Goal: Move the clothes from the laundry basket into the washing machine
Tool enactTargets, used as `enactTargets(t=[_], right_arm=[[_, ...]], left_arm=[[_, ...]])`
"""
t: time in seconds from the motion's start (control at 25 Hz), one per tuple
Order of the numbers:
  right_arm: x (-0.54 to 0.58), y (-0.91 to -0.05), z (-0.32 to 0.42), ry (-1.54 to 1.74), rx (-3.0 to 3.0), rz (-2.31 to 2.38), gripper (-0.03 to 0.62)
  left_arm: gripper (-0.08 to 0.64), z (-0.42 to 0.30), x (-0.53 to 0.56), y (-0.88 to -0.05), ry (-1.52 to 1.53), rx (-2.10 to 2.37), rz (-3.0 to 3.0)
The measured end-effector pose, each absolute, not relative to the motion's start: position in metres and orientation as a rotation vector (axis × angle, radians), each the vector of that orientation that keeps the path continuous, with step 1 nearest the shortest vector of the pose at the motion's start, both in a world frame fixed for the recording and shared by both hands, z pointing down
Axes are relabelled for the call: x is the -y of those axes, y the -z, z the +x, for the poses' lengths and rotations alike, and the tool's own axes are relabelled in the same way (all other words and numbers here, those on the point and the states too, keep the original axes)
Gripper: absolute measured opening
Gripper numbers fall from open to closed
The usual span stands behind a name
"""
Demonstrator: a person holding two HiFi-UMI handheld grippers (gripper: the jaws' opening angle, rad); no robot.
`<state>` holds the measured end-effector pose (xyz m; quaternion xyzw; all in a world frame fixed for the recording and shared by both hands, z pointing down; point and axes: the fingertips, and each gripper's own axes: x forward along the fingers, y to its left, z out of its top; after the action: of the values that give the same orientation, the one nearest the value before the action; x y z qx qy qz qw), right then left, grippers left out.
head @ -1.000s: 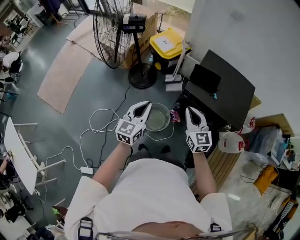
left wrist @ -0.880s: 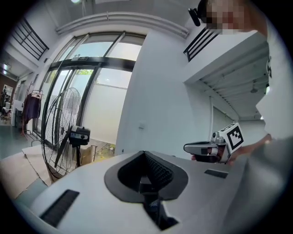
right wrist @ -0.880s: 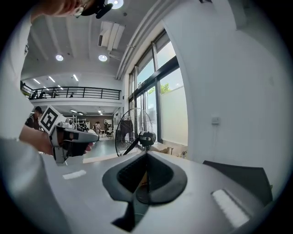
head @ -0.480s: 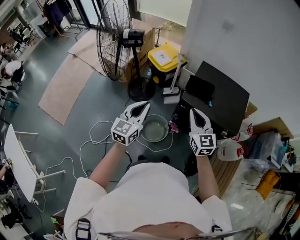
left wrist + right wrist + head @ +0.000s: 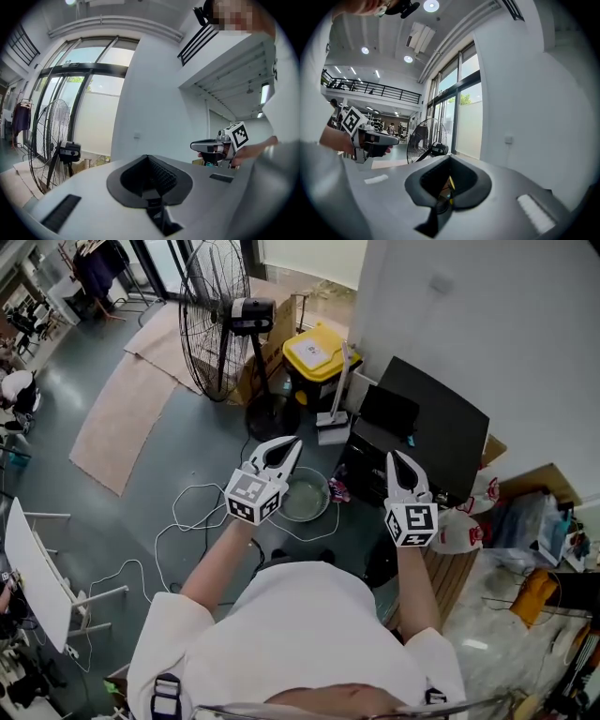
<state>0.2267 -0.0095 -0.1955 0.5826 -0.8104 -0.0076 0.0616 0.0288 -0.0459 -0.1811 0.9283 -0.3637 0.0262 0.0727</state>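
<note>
Both tongs are up at chest height & pointing out level toward the white wall (image 5: pixel 487 324), nowhere near the job. Left white two-jaw gripper w/ marker cube (image 5: pixel 292 443): jaws closed tip to tip, nothing in the hollow between them. Right white two-jaw gripper w/ marker cube (image 5: pixel 395 457): same, jaws together & empty

Task stuff is well below on the grey floor (image 5: pixel 178 442):
- A round pale see-through tub (image 5: pixel 305 495), prob the laundry basket, looks near empty from above
- A small pink-red crumpled bit of cloth (image 5: pixel 337 491) lies just beside the tub's right rim
- That puts the cloth between the tub & a black box-shaped unit w/ flat top (image 5: pixel 441 427)
- I take the unit for the washer but can't tell for sure; no open door shows from here

What could go wrong:
- Going down w/ jaws shut: the tips would only poke or shove the cloth, no grab. They need to open first
- The tub looks light, so a nudge from a tip could slide or tip it
- Thin white cable loops (image 5: pixel 199 487) run by the tub & underfoot, so a snag or trip when bending is possible
- The pink-red piece sits in a narrow gap by the black unit. A gripper coming in at an angle may knock the unit's edge
- It may also pinch just a corner of the cloth, so it drops on the lift
- If the washer lid/door is closed, a loaded gripper has nowhere to let go. W/ both tongs full, nothing is free to open it
</note>
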Motion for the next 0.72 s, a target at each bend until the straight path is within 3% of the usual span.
enactTargets(t=[0.72], right_arm=[[-0.002,0.202,0.236,0.039,2.431,1.811,0.011]], left_arm=[[0.005,0.038,0.042,0.187,-0.059,1.055,2.787]])
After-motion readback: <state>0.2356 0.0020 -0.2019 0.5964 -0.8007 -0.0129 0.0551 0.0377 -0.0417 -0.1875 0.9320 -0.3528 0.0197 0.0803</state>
